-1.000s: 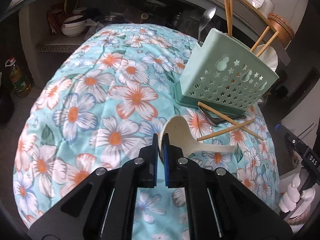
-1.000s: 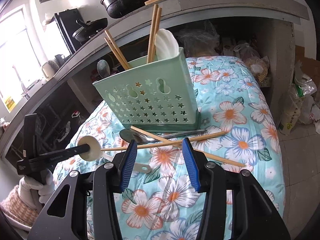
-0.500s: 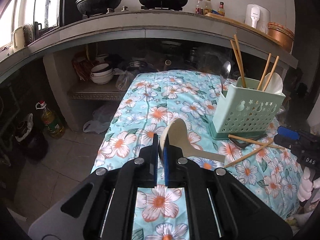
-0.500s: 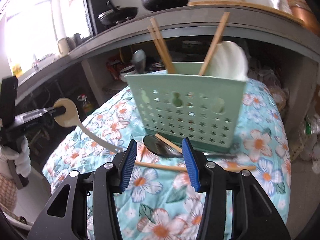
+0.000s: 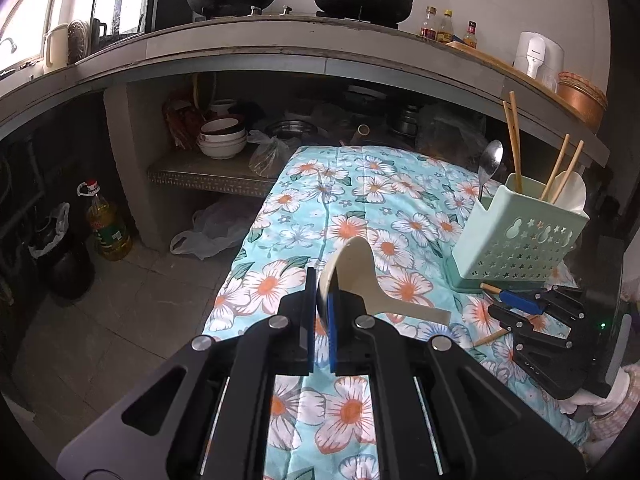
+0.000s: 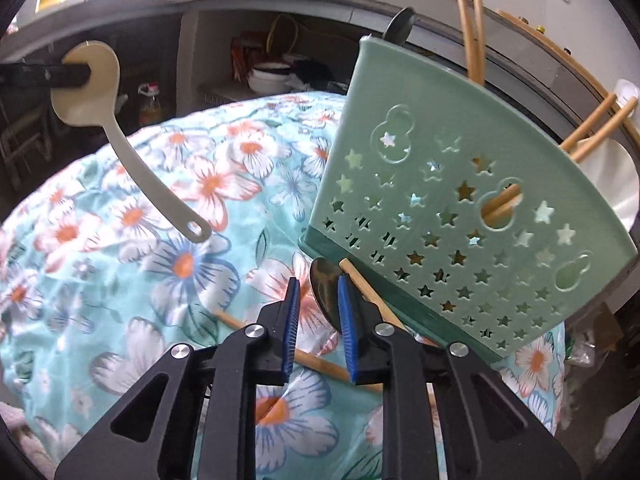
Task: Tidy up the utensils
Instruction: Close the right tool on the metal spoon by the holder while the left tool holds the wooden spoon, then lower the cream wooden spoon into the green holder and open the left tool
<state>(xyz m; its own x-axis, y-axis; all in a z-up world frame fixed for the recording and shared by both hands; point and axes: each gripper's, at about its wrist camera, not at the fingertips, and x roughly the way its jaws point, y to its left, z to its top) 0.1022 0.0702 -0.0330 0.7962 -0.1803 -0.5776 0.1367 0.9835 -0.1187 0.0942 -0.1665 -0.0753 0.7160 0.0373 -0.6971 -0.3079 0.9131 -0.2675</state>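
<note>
Your surface [image 5: 344, 184] wears a turquoise floral cloth [image 6: 132, 216]. On it stands the green utensil holder [image 6: 460, 220]; just before its base lie a metal spoon [image 6: 325, 288] and loose chopsticks [image 6: 320, 362].

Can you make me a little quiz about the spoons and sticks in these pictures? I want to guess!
1. True or false: the left gripper is shut on the cream ladle.
2. The metal spoon on the flowery cloth lies: A) inside the green holder, B) at the holder's foot, between the right gripper's open fingers, C) on the floor.
3. Fill in: the chopsticks standing in the holder look made of ____.

Key: 1 true; 2 B; 3 wood.
</note>
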